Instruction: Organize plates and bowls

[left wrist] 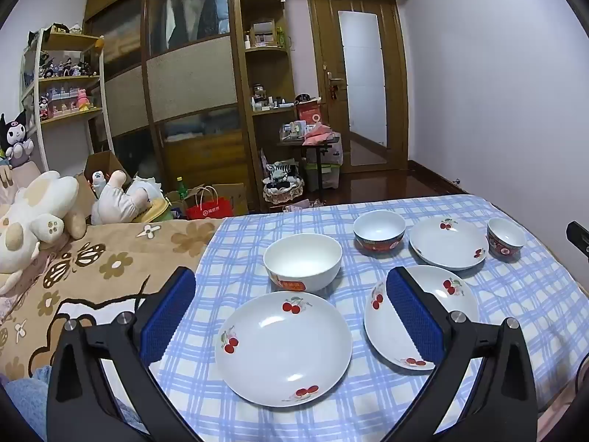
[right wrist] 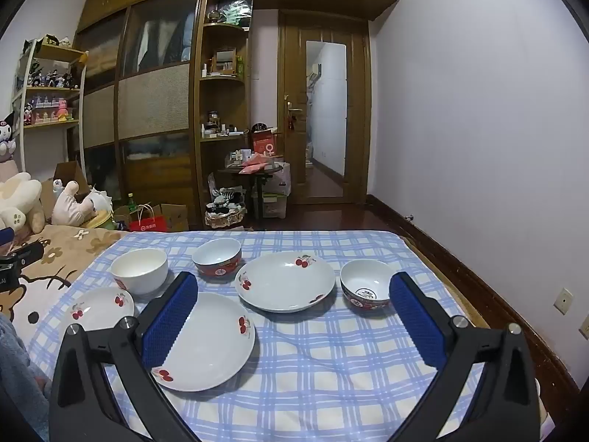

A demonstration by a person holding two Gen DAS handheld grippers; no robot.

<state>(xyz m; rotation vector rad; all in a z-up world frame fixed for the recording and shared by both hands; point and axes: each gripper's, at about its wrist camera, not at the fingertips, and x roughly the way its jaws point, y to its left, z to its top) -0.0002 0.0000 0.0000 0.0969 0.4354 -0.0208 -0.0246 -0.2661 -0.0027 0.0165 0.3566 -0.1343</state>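
Both my claws, left gripper (left wrist: 291, 316) and right gripper (right wrist: 294, 316), hang released over 3 plates and 3 bowls; soft bed's checked cloth (right wrist: 331, 368) could let stacks tip.

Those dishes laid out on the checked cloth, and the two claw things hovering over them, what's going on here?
A person is holding a claw in each hand, about to sort crockery. Both the left claw and right claw are open and empty, touching nothing. On the blue checked cloth sit three white cherry-patterned plates, one plain white bowl and two red-patterned bowls, all apart, none stacked yet.
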